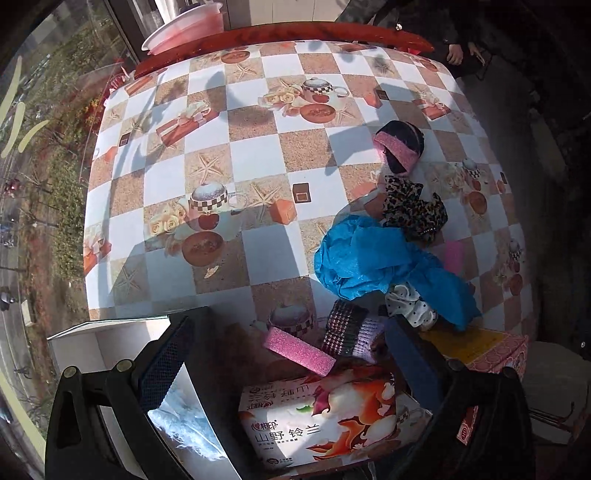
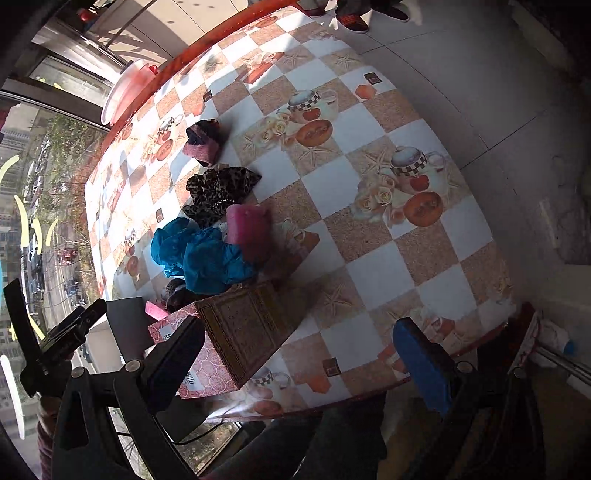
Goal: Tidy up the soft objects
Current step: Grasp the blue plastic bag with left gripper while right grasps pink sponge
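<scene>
My left gripper (image 1: pixel 288 343) is open and empty, above a white box (image 1: pixel 92 343) that holds a tissue pack (image 1: pixel 321 421), a pink sponge (image 1: pixel 299 350) and a knitted band (image 1: pixel 351 332). On the table lie a blue cloth (image 1: pixel 369 258), a leopard scrunchie (image 1: pixel 413 210), a polka-dot scrunchie (image 1: pixel 410 302), a black-and-pink headband (image 1: pixel 400 147) and a small pink sponge (image 1: pixel 453 256). My right gripper (image 2: pixel 295 347) is open and empty over the table's near edge, beside a pink patterned box (image 2: pixel 240 332). The right wrist view also shows the blue cloth (image 2: pixel 207 254), the leopard scrunchie (image 2: pixel 218 188), a pink sponge (image 2: pixel 249 229) and the headband (image 2: pixel 203 142).
The table (image 1: pixel 258 147) has a checkered cloth with a red rim. A pink-and-white basin (image 1: pixel 184 29) stands at its far edge by a window. The pink patterned box (image 1: pixel 491 350) is right of the white box. Grey floor (image 2: pixel 498 92) lies beyond the table.
</scene>
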{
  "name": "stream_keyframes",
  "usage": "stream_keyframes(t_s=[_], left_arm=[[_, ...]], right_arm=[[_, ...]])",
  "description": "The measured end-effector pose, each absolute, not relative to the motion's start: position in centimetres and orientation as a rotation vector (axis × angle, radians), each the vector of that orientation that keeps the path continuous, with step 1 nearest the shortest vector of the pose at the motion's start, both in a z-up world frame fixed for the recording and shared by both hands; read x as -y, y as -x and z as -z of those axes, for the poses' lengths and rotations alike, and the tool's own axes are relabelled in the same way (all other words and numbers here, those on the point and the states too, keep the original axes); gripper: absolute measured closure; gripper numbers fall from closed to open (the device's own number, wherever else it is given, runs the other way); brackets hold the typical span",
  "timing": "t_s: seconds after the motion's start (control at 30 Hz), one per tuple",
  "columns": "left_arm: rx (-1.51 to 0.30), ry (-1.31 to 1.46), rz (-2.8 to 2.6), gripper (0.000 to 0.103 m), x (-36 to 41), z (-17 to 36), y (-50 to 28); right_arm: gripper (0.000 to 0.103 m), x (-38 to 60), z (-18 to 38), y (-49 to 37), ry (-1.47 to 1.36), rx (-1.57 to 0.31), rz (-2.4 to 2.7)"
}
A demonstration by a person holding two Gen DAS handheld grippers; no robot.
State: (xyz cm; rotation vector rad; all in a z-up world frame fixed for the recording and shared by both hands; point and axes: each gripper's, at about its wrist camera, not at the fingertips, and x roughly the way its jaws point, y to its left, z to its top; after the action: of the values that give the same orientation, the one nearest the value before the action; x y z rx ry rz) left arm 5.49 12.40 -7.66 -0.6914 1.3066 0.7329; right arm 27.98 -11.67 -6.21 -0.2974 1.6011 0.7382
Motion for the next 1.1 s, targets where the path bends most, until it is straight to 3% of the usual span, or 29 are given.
stream_keyframes(t_s=[0.27,0.53,0.63,0.77,0.93,1.1], left_arm=[[-1.399,0.794,-0.73,0.0,-15.1,12.3,-11.4],[-1.629,0.491,-0.799,0.0,-14.0,17.7,-15.0],[-1.65,0.27,-0.937,0.0,-15.0,17.7,-14.7],[-1.546,0.365,-0.916,0.0,-16.8,14.9,-13.4],[-1.54,0.435,-0.884,0.0,-17.7,15.1,-13.3],[-1.558,0.49,-0.878,0.0,-18.0,17.9,-14.2]], right_arm=[[0.0,5.2,12.7,-29.7,0.325,-1.683,-0.836],[0.0,-0.4,19.1,-29.0,0.49,-1.772,-0.918],[0.0,1.1,19.0,-29.5,0.546,-1.7,-0.882],[0.0,4.7,16.8,-33.2,0.556,-1.572,-0.739],[0.0,7.1,16.8,-35.1,0.389,-1.675,-0.773],[0.0,5.2,18.5,-32.4,0.436,-1.684,-0.834]])
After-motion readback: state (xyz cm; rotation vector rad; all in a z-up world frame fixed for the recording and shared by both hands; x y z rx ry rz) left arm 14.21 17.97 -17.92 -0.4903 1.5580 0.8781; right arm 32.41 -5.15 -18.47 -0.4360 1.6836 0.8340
